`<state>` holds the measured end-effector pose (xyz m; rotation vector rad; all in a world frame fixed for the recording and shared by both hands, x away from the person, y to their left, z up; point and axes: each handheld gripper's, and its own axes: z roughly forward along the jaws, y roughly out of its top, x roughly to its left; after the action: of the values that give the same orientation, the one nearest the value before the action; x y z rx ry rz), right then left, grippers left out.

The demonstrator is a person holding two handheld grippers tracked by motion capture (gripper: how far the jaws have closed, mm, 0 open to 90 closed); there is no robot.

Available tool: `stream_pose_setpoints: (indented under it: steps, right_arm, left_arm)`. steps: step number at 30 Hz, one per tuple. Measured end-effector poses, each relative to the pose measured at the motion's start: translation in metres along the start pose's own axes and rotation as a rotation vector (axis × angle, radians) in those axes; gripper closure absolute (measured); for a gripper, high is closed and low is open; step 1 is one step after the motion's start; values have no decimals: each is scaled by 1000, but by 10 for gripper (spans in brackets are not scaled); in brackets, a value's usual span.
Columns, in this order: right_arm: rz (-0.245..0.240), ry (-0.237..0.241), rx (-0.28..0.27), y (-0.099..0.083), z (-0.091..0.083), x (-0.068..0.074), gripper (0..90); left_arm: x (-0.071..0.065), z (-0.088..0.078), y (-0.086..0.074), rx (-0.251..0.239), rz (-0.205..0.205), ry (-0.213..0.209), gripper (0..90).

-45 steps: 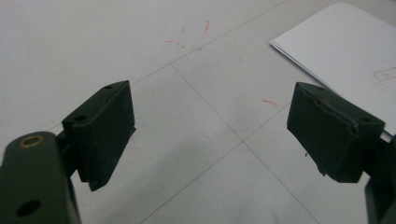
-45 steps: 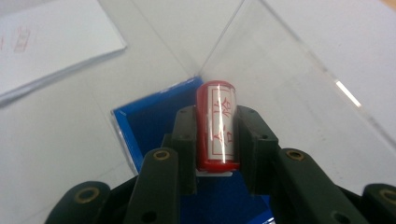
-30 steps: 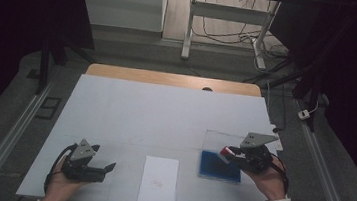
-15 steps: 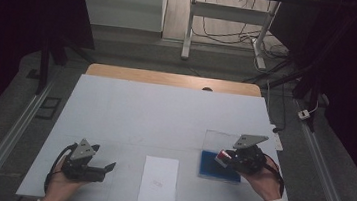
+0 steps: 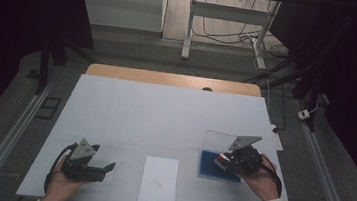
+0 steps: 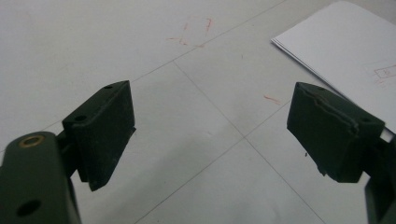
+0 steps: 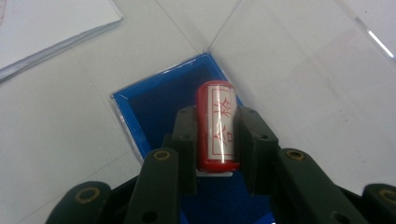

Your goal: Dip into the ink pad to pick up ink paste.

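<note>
stamp (image 7: 217,126) base: hidden between gripper pads | paper (image 6: 345,51): cut off at right edge, print unreadable

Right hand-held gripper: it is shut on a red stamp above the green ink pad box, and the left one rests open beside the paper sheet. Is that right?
Not quite: the ink pad box is blue, not green, as the right gripper view shows. The rest holds: the right hand-held gripper is shut on the red stamp above it, and the left hand-held gripper rests open beside the paper sheet.
</note>
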<state>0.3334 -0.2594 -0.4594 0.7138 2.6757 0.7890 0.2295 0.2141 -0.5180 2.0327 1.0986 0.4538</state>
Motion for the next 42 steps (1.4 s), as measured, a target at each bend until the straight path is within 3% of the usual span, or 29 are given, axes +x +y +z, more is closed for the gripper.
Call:
stream_pose_setpoints:
  steps: [4,25,37,42]
  right_arm:
    - [-7,-4,23,0,3,0,698]
    - [-5,-2,21,-3,6,-1,699]
    - [-10,-19,48,0,7,3,702]
    - [-8,-26,82,1,10,4,703]
  left_arm:
    - [0,0,0,1,0,0,154]
    - [1,0,-1,2,1,1,155]
    - [1,-1,-1,4,3,4,155]
    - [-1,-1,0,3,6,3,155]
